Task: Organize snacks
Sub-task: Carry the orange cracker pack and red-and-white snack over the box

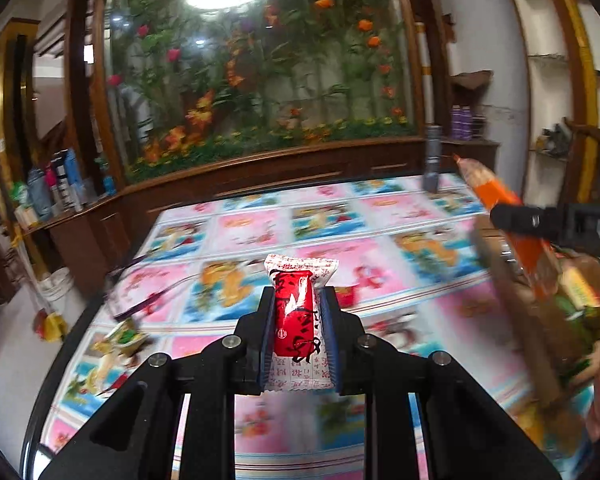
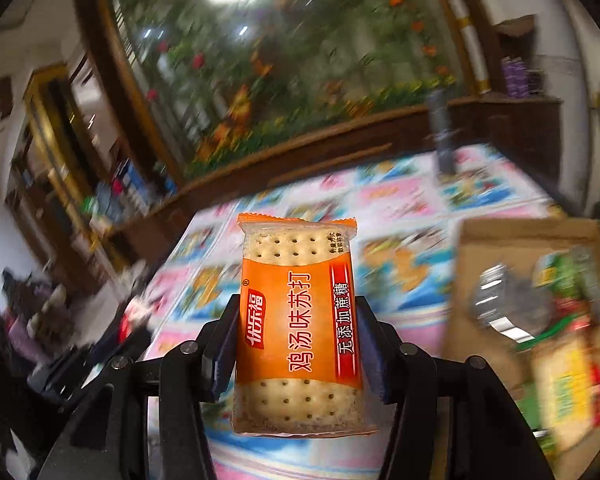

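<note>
The likeliest mishap was a dropped packet: the right gripper [image 2: 298, 344] held the orange soda cracker pack [image 2: 298, 332] only by its slick film edges, and a quick swing toward the cardboard box [image 2: 496, 248] could let it slide out or crush the crackers. The left gripper [image 1: 299, 332] was clenched on a small red-and-white candy packet [image 1: 298, 312], pinched at its middle with both ends protruding. Both packets stood upright between their jaws, clear above the patterned bench [image 1: 380, 216]; the box lay to the right.
</note>
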